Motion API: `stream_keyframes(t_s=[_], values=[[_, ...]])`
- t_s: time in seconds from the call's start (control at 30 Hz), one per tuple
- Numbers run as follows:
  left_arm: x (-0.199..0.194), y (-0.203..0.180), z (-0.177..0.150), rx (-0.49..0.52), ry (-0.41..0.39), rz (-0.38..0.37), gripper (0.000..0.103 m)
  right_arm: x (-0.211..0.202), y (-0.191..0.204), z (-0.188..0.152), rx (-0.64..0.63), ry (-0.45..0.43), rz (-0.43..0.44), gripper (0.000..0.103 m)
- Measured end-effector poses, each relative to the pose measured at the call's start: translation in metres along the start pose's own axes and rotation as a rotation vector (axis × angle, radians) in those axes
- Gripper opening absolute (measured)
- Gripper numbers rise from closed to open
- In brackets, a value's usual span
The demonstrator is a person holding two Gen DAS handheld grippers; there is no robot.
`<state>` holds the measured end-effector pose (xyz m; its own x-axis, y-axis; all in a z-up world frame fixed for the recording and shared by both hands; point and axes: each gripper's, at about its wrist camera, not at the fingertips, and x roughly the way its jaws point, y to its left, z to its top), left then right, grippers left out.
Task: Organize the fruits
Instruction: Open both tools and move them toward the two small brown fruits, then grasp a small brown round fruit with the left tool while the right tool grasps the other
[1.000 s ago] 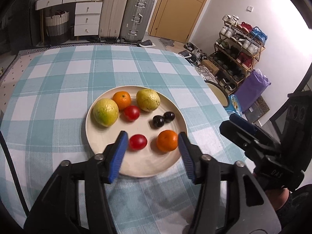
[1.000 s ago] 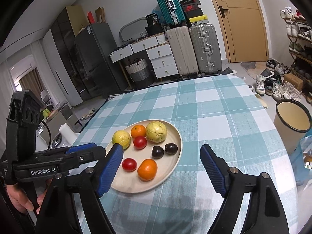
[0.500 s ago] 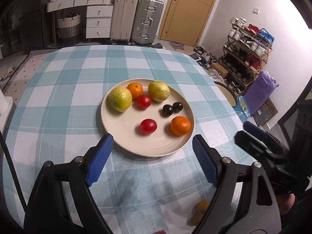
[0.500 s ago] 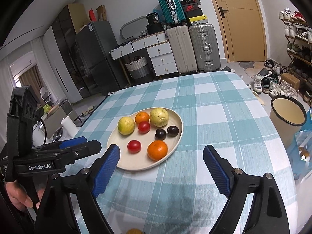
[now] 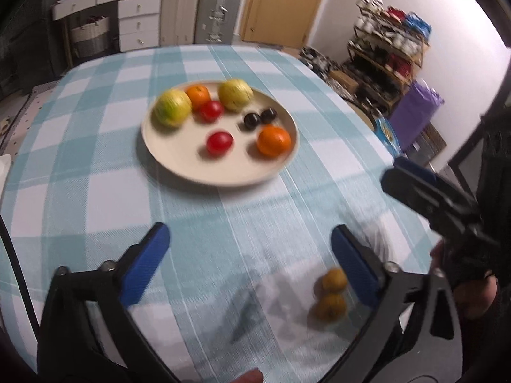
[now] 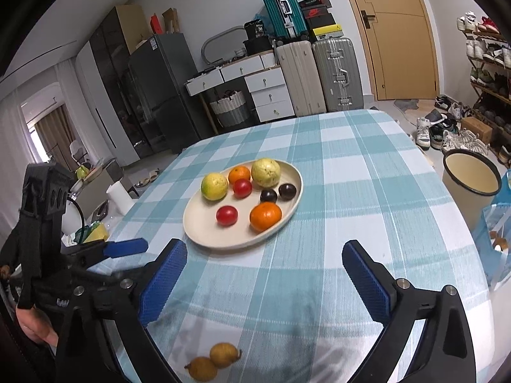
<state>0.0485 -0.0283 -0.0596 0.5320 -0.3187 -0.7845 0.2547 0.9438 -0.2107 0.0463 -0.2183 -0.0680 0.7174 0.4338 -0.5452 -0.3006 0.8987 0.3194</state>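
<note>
While both spread empty, left gripper [image 5: 249,255] and right gripper [image 6: 265,271] face plate [image 6: 204,236].

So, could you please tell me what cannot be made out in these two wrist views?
- Left wrist view: motion blur smears the plate fruit and the two brown fruits; their kind is unclear, and the left tongs cover part of one.
- Right wrist view: the frame's bottom edge crops those brown fruits.
- Right wrist view: the bucket contents are hidden by its wall.

Black tongs [image 6: 265,274] with ribbed blue pads [image 6: 163,282], silver screws, bare-skinned hand [image 6: 33,327].
</note>
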Motion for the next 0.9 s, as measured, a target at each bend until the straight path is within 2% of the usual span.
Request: stream_keyframes(t_s=[0.2, 0.4, 0.77, 0.9], values=[[0.01, -0.013, -0.021, 0.049, 0.083, -0.052, 0.102, 0.0, -0.005, -0.013, 0.013, 0.03, -0.016, 0.1], [0.015, -0.024, -0.041, 0.091, 0.125, -0.1, 0.102, -0.005, -0.006, -0.021, 0.02, 0.038, -0.026, 0.101], [0.029, -0.039, -0.059, 0.147, 0.173, -0.103, 0.1, -0.009, -0.005, -0.033, 0.032, 0.066, -0.006, 0.101], [0.029, -0.045, -0.061, 0.184, 0.158, -0.102, 0.089, -0.009, -0.006, -0.036, 0.041, 0.08, -0.007, 0.101]])
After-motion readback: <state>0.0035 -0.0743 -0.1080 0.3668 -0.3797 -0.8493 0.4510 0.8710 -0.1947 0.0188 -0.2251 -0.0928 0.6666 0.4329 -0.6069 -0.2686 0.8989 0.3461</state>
